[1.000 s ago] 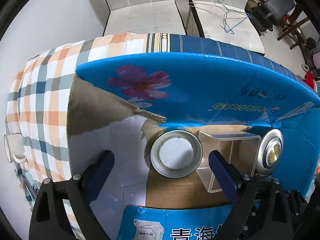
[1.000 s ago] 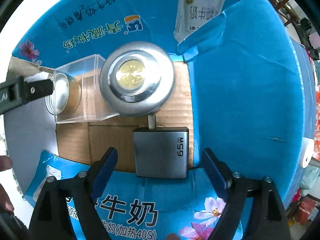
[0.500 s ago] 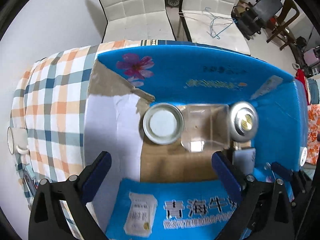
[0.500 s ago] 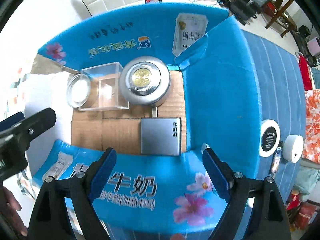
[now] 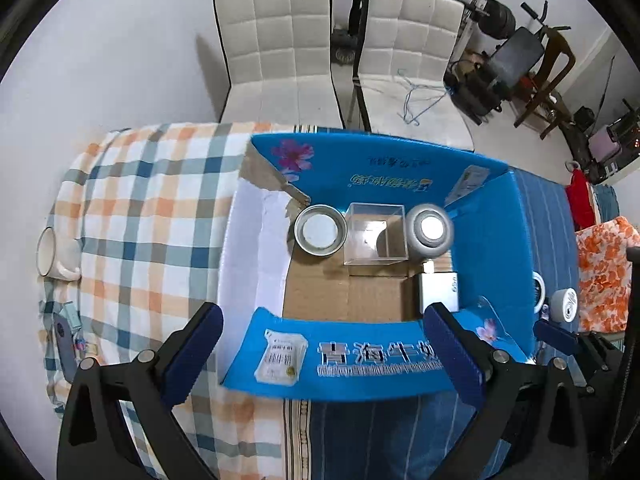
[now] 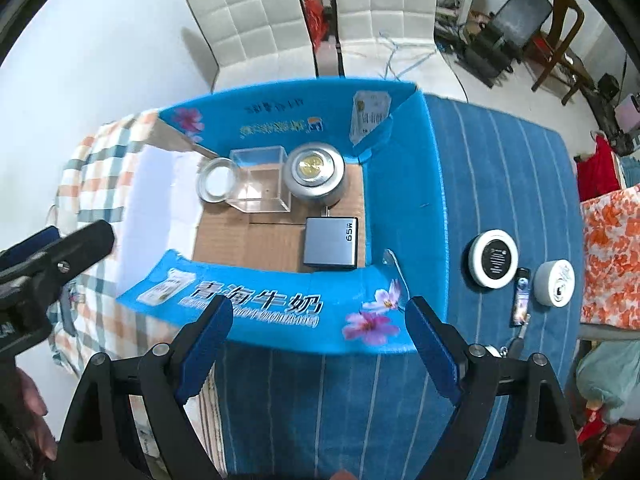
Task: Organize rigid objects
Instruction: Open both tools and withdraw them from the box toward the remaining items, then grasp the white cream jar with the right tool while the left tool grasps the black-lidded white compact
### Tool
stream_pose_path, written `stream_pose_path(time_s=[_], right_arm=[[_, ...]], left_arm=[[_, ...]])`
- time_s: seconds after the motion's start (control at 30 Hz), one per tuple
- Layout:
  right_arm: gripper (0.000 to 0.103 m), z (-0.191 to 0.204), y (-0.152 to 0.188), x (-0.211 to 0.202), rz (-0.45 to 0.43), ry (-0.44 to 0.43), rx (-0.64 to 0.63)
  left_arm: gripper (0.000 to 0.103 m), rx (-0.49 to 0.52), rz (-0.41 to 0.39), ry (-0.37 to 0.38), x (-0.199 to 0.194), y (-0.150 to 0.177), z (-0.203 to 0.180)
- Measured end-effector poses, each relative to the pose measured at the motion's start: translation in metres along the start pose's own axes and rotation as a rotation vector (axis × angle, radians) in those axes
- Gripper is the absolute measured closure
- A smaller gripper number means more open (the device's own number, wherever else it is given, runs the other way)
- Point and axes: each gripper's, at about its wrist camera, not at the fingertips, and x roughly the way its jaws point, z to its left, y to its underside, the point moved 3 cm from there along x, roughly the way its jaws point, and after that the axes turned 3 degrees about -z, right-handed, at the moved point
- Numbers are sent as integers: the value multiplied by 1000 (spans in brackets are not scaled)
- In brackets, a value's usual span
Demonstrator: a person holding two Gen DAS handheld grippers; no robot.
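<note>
Your blue milk carton [image 6: 400, 184] sits open on the cloth-covered table, and four rigid pieces already lie on its cardboard floor. Along the far wall you have a shallow round tin lid [image 6: 218, 182], a clear plastic box [image 6: 262, 188] touching it, and a round metal tin with a gold emblem [image 6: 316, 174] beside that. The grey 65 W charger [image 6: 330, 242] lies flat just in front of the tin, against the right wall.

By my reading you are partway through. Outside the carton, on the blue striped cloth to its right, a black-faced round puck [image 6: 495, 259], a white round tin [image 6: 555, 283] and a small dark stick-shaped item [image 6: 521, 298] between them are not yet packed. On the plaid side, a white mug [image 5: 54, 254] lies near the edge, along with some small items too blurred to name.

Your left gripper [image 5: 320, 354] hovers above the carton's near flap with its jaws spread wide, holding nothing and touching nothing. Your right gripper [image 6: 320, 344] is likewise wide apart and empty, poised over the near flap, well clear of the three pieces on its right.
</note>
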Motion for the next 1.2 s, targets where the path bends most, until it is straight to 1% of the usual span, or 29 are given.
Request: stream_pose_path(time_s=[0.17,0.37,0.5,0.63,0.7,0.8,0.9,1.07,1.13,1.2], right_arm=[[13,0,15,-41,-56,-20,-12],[13,1,28,-82,-97,-54,-36],[13,-3,33,-98,-117,-87,-36],[13,-24,37,-105,-125,-101,7],[13,-44,39,-105,-124,-91,42],[13,-81,42,-104,-122,-63,99],[13,-131,49,-102,-113,-23,178],[13,-215,60,-92,-99,64,297],[13,-251,65,-80,-85,105,344],[13,-281,69,-65,-72,124,385]], left_arm=[[0,1,-21,35,-30,13,-6],[0,2,-75,56,-67,26,-16],[0,5,-97,66,-86,31,-23],[0,12,-112,74,-97,35,-33],[0,21,-116,81,-100,37,-44],[0,40,-100,112,-95,38,-66],[0,76,-73,146,-85,40,-98],[0,162,-42,207,-64,42,-170],[0,201,-31,226,-53,43,-200],[0,233,-12,236,-38,43,-230]])
